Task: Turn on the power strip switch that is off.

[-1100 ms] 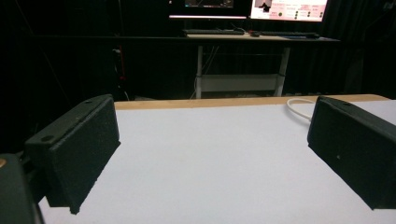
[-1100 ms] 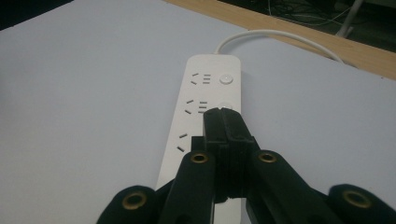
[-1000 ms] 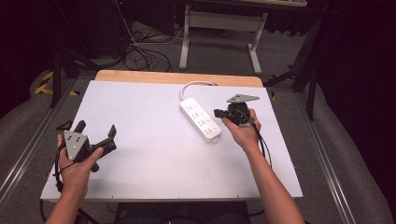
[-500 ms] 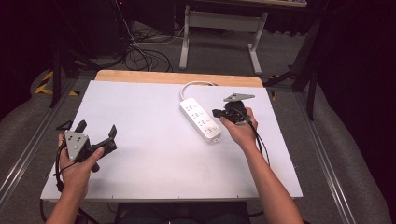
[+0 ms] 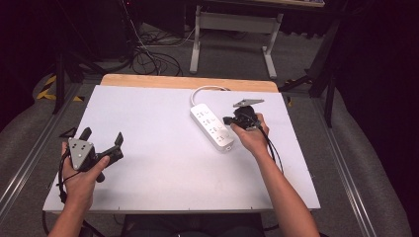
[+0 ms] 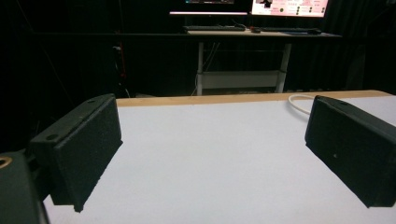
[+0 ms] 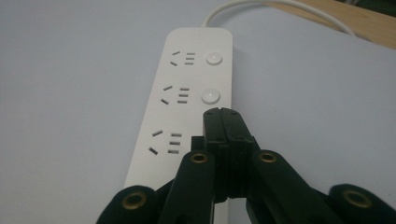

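A white power strip (image 5: 212, 126) lies on the white table top (image 5: 158, 163), right of centre, its cord (image 5: 207, 90) curling toward the far edge. In the right gripper view the power strip (image 7: 187, 93) shows socket rows, each with a round button (image 7: 210, 96) beside it. My right gripper (image 7: 223, 116) is shut with nothing between its jaws; its tips hang just above the strip, near the button of the third socket. From above, the right gripper (image 5: 228, 120) sits at the strip's right side. My left gripper (image 5: 103, 140) is open over the table's left edge, nothing between its pads (image 6: 88, 144).
A wooden strip (image 5: 188, 82) runs along the table's far edge. Beyond it stand a desk frame (image 5: 232, 34) and loose cables (image 5: 148, 54) on the floor. A desk with monitors (image 6: 289, 7) is far ahead in the left gripper view.
The right gripper has edged slightly toward the power strip. The left gripper has stayed where it was.
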Available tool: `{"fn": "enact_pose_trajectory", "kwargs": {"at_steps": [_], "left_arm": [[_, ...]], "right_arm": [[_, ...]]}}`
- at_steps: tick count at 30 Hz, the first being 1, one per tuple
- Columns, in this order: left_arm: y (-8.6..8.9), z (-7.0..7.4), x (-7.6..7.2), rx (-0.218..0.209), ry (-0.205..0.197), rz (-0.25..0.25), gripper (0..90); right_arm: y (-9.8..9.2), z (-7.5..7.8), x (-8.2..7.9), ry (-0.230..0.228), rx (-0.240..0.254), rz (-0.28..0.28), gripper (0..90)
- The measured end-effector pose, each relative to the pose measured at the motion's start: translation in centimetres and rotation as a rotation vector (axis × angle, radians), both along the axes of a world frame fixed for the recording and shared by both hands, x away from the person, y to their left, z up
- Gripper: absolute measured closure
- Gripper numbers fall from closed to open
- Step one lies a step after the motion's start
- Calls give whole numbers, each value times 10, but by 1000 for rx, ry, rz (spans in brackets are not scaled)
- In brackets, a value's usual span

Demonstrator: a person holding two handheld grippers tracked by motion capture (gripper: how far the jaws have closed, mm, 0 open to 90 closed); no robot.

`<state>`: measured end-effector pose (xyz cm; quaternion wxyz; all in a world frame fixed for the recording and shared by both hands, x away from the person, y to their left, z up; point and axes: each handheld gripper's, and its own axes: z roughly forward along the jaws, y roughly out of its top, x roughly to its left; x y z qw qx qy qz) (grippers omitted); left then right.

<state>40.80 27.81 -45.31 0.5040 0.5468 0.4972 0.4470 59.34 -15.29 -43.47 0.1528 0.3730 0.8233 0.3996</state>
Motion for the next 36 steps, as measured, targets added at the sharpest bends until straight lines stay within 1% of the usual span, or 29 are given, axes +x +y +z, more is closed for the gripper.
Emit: {"fn": "enact_pose_trajectory", "kwargs": {"at_steps": [6, 7, 9, 14, 15, 17, 23, 25, 27, 30, 32, 33, 34, 36], "left_arm": [[0, 0, 0, 0, 1, 1, 44], [0, 0, 0, 3, 1, 2, 44], [0, 0, 0, 4, 1, 2, 48], [1, -1, 0, 6, 4, 2, 49], [1, -1, 0, 4, 5, 1, 49], [2, -1, 0, 2, 4, 2, 49], [0, -1, 1, 4, 6, -1, 49], [0, -1, 0, 6, 7, -1, 49], [1, -1, 0, 6, 7, 1, 49], [1, -1, 0, 6, 8, 3, 49], [1, -1, 0, 5, 8, 2, 49], [1, -1, 0, 6, 7, 1, 49], [1, -1, 0, 6, 7, 1, 49], [0, -1, -1, 7, 6, -1, 49]], "right_arm": [[3, -5, 2, 16, -11, -1, 897], [5, -6, 2, 18, -24, 0, 884], [9, -10, 4, 15, -34, -1, 885], [11, -13, 6, 24, -30, 1, 885], [11, -14, 6, 23, -35, 4, 885], [11, -15, 7, 28, -27, 0, 885], [15, -17, 6, 19, -41, 15, 879], [17, -19, 7, 16, -58, 12, 875], [16, -20, 7, 11, -48, 9, 879], [20, -23, 6, -29, -80, 11, 900], [21, -23, 6, -36, -91, 6, 900], [22, -24, 5, -33, -92, 3, 900], [20, -24, 6, -22, -79, 0, 900], [20, -24, 7, -22, -81, 0, 900]]}}
